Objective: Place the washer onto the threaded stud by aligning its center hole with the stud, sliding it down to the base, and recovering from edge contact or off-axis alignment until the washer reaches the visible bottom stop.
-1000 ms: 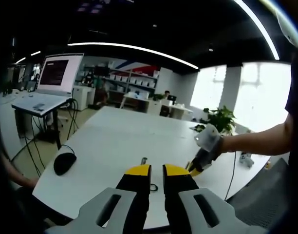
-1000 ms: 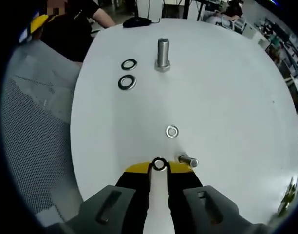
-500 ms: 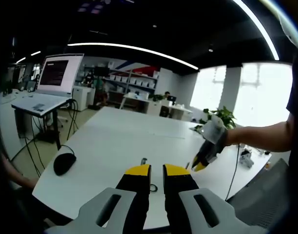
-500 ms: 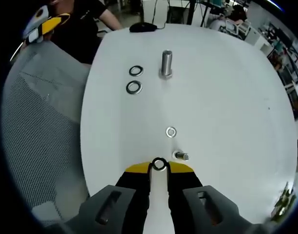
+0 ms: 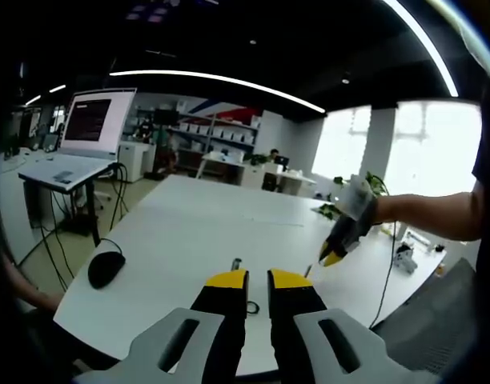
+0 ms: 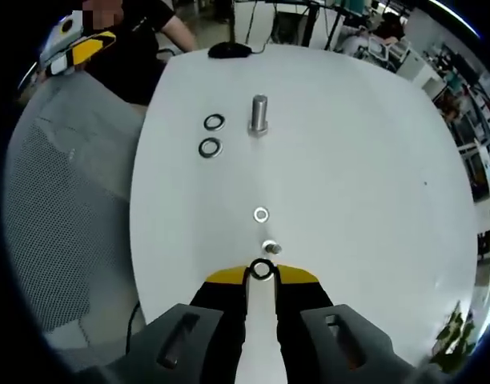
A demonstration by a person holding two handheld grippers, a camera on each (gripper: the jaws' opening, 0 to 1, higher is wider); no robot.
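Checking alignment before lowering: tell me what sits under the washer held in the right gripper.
The washer is held above the white table, the small stud just beyond it. The table directly beneath is hidden.

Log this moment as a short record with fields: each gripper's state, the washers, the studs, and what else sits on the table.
right gripper: shut on a dark washer at its tips, held above the table
small stud: upright on the white table, just beyond the held washer
large stud: upright, farther off
loose washers: a small silver washer between the studs; two dark washers beside the large stud
left gripper: jaws nearly closed, nothing visible between them
computer mouse: near the table's edge
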